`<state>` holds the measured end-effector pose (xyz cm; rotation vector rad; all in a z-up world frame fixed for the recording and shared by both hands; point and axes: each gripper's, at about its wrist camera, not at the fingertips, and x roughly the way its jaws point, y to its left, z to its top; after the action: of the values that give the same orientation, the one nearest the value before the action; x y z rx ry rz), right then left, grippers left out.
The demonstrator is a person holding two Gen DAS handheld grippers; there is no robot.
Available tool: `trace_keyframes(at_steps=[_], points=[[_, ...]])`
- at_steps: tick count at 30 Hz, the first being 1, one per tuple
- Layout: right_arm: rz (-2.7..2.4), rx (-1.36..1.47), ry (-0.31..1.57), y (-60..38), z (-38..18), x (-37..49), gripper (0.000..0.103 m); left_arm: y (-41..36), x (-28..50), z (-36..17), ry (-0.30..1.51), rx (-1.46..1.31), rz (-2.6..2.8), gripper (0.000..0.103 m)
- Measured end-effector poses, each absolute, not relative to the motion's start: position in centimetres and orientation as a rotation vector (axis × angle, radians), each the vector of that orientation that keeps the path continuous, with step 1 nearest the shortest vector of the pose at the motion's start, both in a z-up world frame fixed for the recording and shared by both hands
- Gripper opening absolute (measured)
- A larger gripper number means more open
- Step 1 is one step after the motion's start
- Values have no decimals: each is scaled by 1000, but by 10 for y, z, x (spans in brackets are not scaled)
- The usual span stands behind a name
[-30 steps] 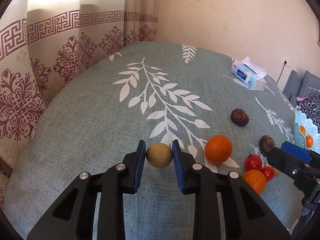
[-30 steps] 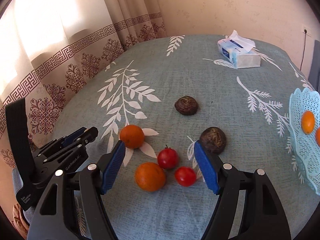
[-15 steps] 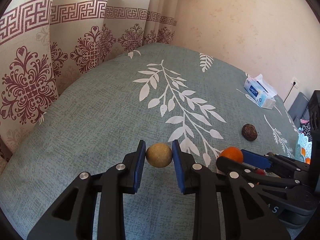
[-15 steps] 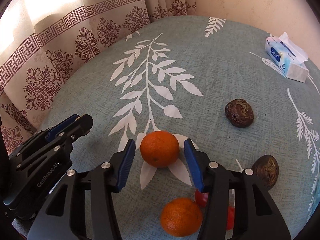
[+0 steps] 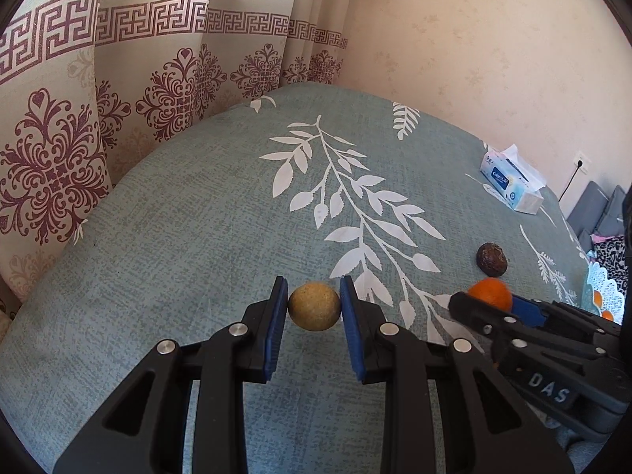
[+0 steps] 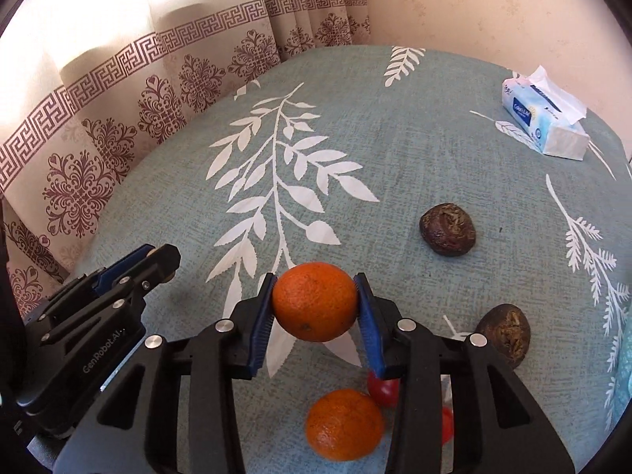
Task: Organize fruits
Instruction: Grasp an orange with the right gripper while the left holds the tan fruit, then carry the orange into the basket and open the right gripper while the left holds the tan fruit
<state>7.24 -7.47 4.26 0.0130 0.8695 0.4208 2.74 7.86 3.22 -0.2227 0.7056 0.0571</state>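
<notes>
Right gripper (image 6: 316, 308) has closed from wide onto the orange (image 6: 315, 301) on the cloth, left gripper (image 5: 314, 308) still pinching the ball (image 5: 314, 306); lift straight, squeeze gently.

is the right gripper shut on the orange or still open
Shut on it: in the right wrist view both blue pads of the right gripper press the orange.

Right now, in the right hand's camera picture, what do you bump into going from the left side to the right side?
The other gripper → the orange squeezed in this gripper → the wrinkly brown fruit farther back → the tissue box.
</notes>
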Motion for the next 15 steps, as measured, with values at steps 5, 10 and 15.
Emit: trace_keyframes(at_steps=[5, 10, 15], points=[[386, 76, 807, -101, 64, 61, 41, 80, 28, 32, 710, -232, 39, 28], [334, 128, 746, -130, 83, 46, 41, 82, 28, 32, 706, -237, 37, 28], [276, 166, 705, -160, 95, 31, 40, 81, 25, 34, 695, -238, 21, 28]])
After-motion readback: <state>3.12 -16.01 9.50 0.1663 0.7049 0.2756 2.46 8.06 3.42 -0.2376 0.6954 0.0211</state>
